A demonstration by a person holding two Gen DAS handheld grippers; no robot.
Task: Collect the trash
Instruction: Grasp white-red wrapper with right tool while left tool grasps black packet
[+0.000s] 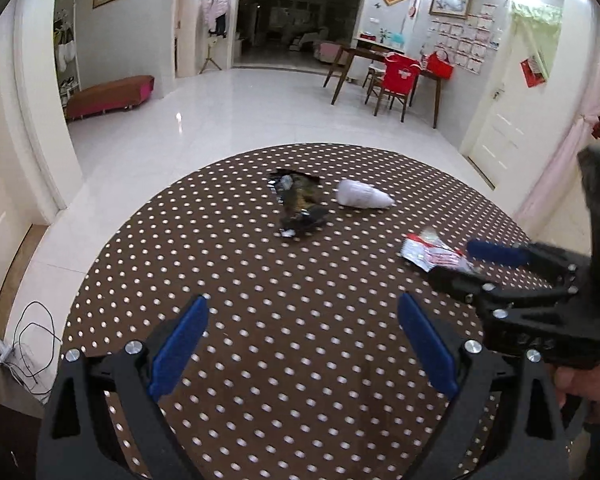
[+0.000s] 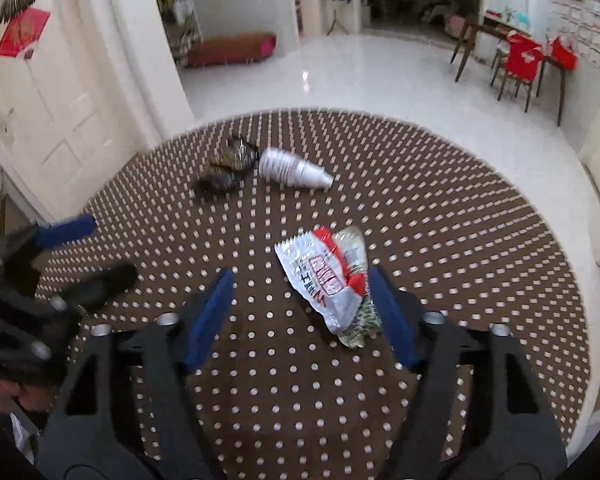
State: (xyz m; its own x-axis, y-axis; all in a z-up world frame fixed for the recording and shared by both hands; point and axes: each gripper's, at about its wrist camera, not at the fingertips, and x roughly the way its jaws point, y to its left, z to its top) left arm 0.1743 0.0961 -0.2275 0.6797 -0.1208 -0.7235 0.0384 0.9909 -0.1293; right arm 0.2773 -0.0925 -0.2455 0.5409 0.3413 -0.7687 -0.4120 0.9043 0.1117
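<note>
Table: round table (image 1: 260, 320) under a brown cloth with white dots; white tiled floor (image 1: 228, 112) around it
Left claw: my left claw (image 1: 302, 340) hangs released over the near side of the table, blue pads wide apart with only bare cloth between them; in the right wrist view it shows at 9 o'clock (image 2: 88, 248), blurred
Right claw: my right claw (image 2: 302, 312) is released too, jaws spread on either side of the red wrapper; in the left wrist view it reaches in from 3 o'clock (image 1: 456, 264), its tips at the wrapper
Red wrapper: a crumpled red and white wrapper (image 2: 328, 280) lies flat on the cloth, its lower end just beside my right-hand pad; whether the pad touches it I cannot tell; seen from the left wrist it lies at 2 o'clock (image 1: 432, 254)
Cups: a stack of white cups (image 2: 292, 170) lies on its side toward 12 o'clock, well apart from the wrapper, also seen in the left wrist view (image 1: 362, 196)
Dark wrapper: a shiny dark wrapper (image 2: 228, 168) lies just beside the cups at their 9 o'clock side (image 1: 300, 204)
Room: wooden desk with a red-covered chair (image 1: 396, 76) at 1 o'clock, low red bench (image 1: 108, 94) at 10 o'clock
</note>
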